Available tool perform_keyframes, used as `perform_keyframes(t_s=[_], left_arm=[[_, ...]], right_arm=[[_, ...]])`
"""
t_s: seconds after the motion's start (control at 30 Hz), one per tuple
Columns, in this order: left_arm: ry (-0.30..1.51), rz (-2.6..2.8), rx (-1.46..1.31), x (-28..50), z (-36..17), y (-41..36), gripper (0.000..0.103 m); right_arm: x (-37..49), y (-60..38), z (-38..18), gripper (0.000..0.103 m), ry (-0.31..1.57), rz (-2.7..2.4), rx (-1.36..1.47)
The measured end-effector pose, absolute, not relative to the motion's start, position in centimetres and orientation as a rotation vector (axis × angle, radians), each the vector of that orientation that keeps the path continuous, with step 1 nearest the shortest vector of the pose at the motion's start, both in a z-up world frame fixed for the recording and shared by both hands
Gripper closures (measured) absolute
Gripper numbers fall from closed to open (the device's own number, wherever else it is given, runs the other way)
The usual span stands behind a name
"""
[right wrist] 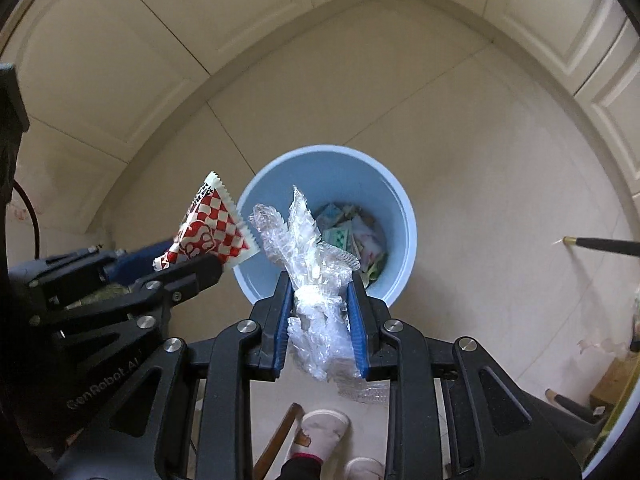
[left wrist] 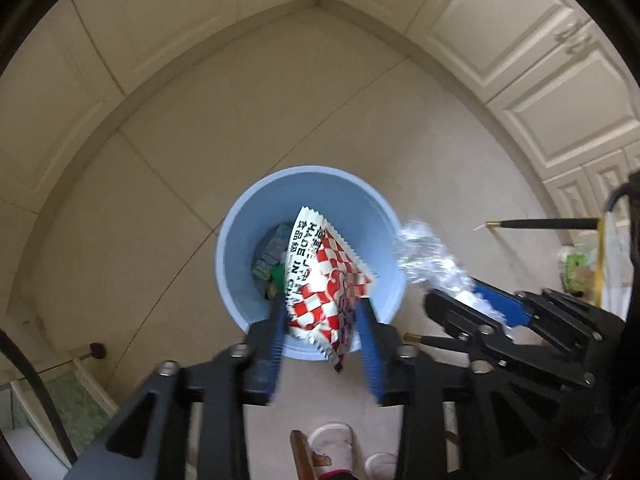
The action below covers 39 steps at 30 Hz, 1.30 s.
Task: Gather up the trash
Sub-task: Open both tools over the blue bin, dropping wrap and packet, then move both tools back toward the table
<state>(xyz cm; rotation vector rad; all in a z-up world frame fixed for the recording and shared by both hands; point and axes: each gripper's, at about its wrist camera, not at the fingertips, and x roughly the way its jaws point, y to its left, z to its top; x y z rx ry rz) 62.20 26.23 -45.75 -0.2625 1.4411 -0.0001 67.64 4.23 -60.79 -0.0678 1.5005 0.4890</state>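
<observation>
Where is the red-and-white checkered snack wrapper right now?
In the left wrist view, the red-and-white checkered snack wrapper hangs between the left gripper's blue fingers, above the near rim of the light blue round bin.

The bin [right wrist: 326, 184] stands on the floor [right wrist: 480, 180] near the room's corner, litter [right wrist: 352, 236] inside it. Above the bin's near rim hang a wrapper [left wrist: 328, 280] and, right of it, crumpled plastic film [right wrist: 316, 280].

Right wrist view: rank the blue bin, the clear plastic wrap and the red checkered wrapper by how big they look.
1. blue bin, largest.
2. clear plastic wrap, pinched in the right gripper; it sits nearer the camera, so its true size is unsure.
3. red checkered wrapper, smallest.
</observation>
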Motion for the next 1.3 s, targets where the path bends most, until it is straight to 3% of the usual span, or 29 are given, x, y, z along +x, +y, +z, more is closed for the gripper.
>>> perform_keyframes(t_s=[0.13,0.5,0.53,0.67,0.77,0.83,1.0,1.07,1.3], left_arm=[[1.461,0.018,-0.281,63.9,-45.2,26.1,0.055],[1.397,0.078,-0.313,63.4,-40.2,27.2,0.052],[1.388,0.086,-0.307,63.1,-39.9,26.8,0.052],[1.338,0.126,-0.318,61.8,-37.1,27.7,0.052],[1.298,0.151,-0.304,60.8,-35.4,27.6,0.052],[1.271,0.164,-0.300,60.0,-33.9,27.2,0.052],[1.172,0.188,-0.299,56.9,-29.7,26.6,0.052],[1.118,0.215,-0.267,55.2,-27.5,25.9,0.051],[0.890,0.264,-0.228,48.9,-19.2,23.5,0.035]], right_arm=[[68.2,4.9,-62.3,0.077,1.523,0.486,-0.047],[67.9,6.0,-62.3,0.071,1.512,0.555,0.028],[67.8,6.1,-62.1,0.069,1.511,0.571,0.035],[67.2,6.3,-60.4,0.034,1.473,0.605,0.028],[66.8,6.4,-58.1,0.031,1.412,0.637,0.018],[66.6,7.1,-57.0,0.022,1.379,0.630,-0.008],[65.2,6.6,-51.5,0.018,1.271,0.604,-0.066],[64.0,6.2,-48.5,0.008,1.218,0.588,-0.099],[59.5,5.8,-37.8,0.001,1.046,0.533,-0.156]])
